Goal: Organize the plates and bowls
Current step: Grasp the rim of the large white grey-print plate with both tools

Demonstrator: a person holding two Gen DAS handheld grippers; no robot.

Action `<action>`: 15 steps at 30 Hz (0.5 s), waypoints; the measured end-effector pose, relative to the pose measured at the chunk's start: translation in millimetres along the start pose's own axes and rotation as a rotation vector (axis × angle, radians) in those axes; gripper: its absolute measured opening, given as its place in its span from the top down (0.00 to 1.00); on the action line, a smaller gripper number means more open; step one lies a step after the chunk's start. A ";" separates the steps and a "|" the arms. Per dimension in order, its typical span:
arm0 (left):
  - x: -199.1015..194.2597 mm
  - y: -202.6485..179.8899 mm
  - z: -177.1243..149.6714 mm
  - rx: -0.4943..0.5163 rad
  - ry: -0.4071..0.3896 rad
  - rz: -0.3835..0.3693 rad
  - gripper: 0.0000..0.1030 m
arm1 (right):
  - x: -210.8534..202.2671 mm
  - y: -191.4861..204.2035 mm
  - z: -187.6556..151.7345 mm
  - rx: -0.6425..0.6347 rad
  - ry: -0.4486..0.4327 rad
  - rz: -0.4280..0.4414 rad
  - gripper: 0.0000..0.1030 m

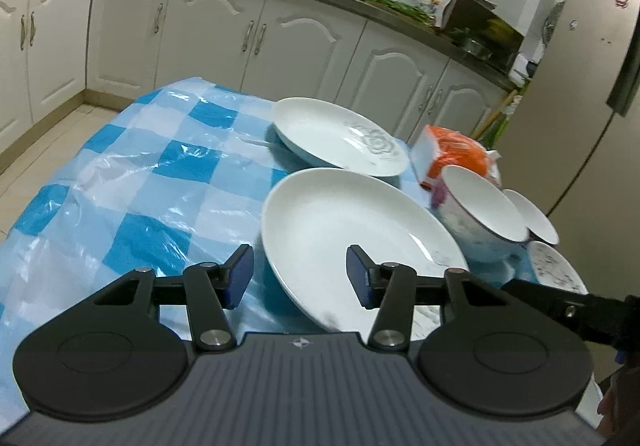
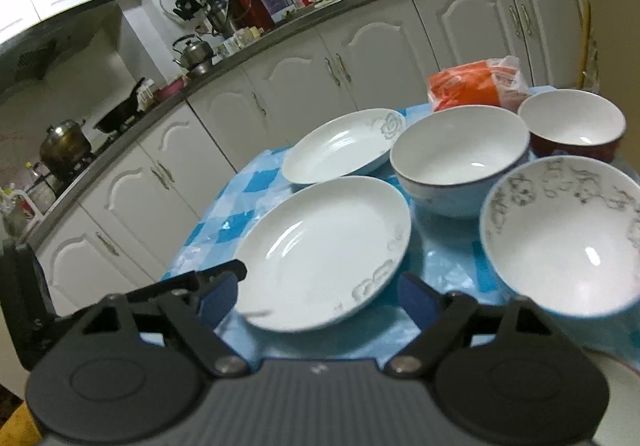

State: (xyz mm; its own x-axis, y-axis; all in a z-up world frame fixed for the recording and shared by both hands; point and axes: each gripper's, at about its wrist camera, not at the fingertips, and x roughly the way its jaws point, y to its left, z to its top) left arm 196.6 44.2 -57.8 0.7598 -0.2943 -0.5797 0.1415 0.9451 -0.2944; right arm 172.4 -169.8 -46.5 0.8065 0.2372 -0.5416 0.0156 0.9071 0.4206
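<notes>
Right wrist view shows nothing stacked yet: two plates, the near plate (image 2: 320,246) and the far plate (image 2: 340,146), and three bowls (image 2: 460,154) stand apart on the checked tablecloth (image 2: 452,266), so sorting remains, as judged. Right gripper (image 2: 320,298) is wide and empty, straddling the near plate's front rim without contact. Left gripper (image 1: 300,278) is part-open and empty, over the same plate's edge.
</notes>
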 end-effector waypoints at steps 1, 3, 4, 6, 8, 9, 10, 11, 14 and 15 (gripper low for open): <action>5.4 2.3 1.5 -0.003 0.004 0.001 0.45 | 6.2 0.0 1.2 0.002 0.006 -0.008 0.15; 10.7 9.3 3.6 -0.010 0.014 0.004 0.47 | 13.7 -1.5 1.7 0.012 0.013 -0.024 0.16; 13.8 8.4 3.9 -0.011 0.015 0.005 0.48 | 17.3 -2.0 2.0 0.016 0.016 -0.026 0.16; 20.4 10.5 5.4 -0.012 0.015 0.011 0.49 | 22.8 -2.2 2.3 0.014 0.016 -0.041 0.17; 28.6 13.5 7.9 -0.023 0.023 0.015 0.54 | 27.5 -2.2 3.3 0.016 0.020 -0.049 0.17; 29.0 13.2 6.9 -0.028 0.026 0.016 0.55 | 29.2 -2.2 3.4 0.021 0.024 -0.051 0.17; 32.0 14.6 7.6 -0.031 0.029 0.015 0.57 | 31.1 -2.4 4.1 0.025 0.025 -0.051 0.17; 33.3 13.5 7.0 -0.031 0.032 0.012 0.60 | 32.5 -2.5 4.7 0.025 0.023 -0.060 0.16; 41.1 12.6 7.4 -0.035 0.039 0.003 0.64 | 35.3 -0.8 5.5 0.024 0.019 -0.059 0.11; 43.8 11.1 6.9 -0.037 0.040 0.000 0.64 | 36.2 -0.5 5.2 0.021 0.018 -0.059 0.10</action>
State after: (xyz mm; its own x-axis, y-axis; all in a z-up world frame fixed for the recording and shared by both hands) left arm 235.8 42.8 -81.2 0.7336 -0.3007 -0.6095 0.1176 0.9394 -0.3220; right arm 204.7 -163.5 -62.6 0.7927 0.1897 -0.5793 0.0758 0.9123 0.4024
